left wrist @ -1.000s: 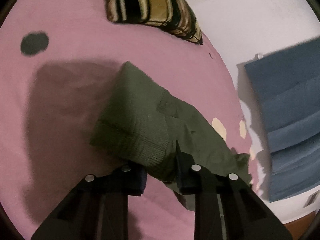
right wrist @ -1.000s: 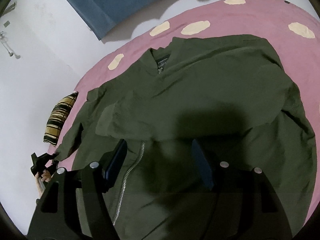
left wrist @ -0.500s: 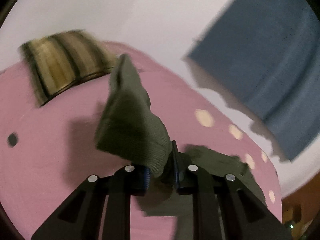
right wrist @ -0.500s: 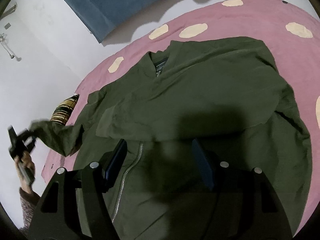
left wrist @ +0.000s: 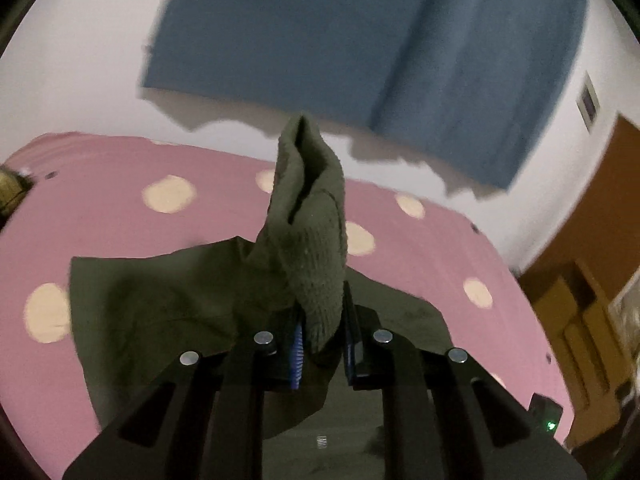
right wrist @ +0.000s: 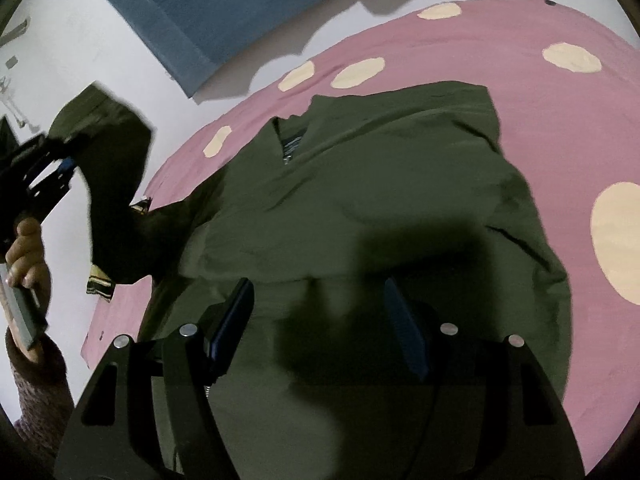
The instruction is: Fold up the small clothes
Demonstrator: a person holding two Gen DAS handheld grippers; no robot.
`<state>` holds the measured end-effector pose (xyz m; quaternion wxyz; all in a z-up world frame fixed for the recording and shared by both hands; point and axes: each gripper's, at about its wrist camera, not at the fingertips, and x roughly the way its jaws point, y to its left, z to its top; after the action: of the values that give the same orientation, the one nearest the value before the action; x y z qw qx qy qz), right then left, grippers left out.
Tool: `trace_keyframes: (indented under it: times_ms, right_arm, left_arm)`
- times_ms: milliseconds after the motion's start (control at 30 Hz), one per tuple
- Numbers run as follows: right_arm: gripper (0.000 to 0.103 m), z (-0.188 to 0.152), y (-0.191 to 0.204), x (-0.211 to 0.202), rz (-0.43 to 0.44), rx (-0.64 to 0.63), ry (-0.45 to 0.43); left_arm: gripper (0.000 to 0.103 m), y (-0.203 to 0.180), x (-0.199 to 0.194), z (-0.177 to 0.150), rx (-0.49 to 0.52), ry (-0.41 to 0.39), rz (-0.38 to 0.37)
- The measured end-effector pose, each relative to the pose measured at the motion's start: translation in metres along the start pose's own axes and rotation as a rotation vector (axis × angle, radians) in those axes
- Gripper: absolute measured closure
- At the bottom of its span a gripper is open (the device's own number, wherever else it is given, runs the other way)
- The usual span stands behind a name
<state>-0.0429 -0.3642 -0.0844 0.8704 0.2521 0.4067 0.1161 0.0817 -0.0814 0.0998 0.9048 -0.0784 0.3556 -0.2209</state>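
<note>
Left fingers pinch the olive jacket's ribbed cuff; right fingers apart.

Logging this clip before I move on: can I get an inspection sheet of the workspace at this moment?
Surface: pink bedspread with cream dots.
Job's things: olive jacket spread flat, front up; its sleeve cuff raised.
Clutter: striped cushion, mostly hidden by the sleeve.
Grippers: left gripper shut on the cuff; right gripper with jaws open, above the jacket, holding nothing.
Cables: nothing seen.
Surroundings: white wall, blue cloth hanging, wooden door.
</note>
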Motion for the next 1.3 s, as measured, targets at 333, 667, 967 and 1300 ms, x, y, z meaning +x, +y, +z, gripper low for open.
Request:
trace_keyframes:
  times_ms: [333, 667, 967, 1300]
  right_arm:
    - [0.035, 0.000, -0.033, -0.011, 0.013, 0.072, -0.016]
    - [0.035, 0.004, -0.058, -0.023, 0.070, 0.180, -0.036]
    - [0.035, 0.023, -0.063, -0.022, 0.110, 0.218, -0.056]
    - [0.038, 0.057, -0.064, 0.042, 0.050, 0.238, 0.059]
  left_arm:
    - [0.081, -0.084, 0.114, -0.065, 0.120, 0.232, -0.018]
    - [0.032, -0.111, 0.066, -0.068, 0.227, 0.100, -0.057]
    - [0.030, -0.002, 0.021, -0.079, 0.085, 0.043, 0.065]
    - [0.030, 0.117, -0.022, -0.121, -0.068, 0.057, 0.220]
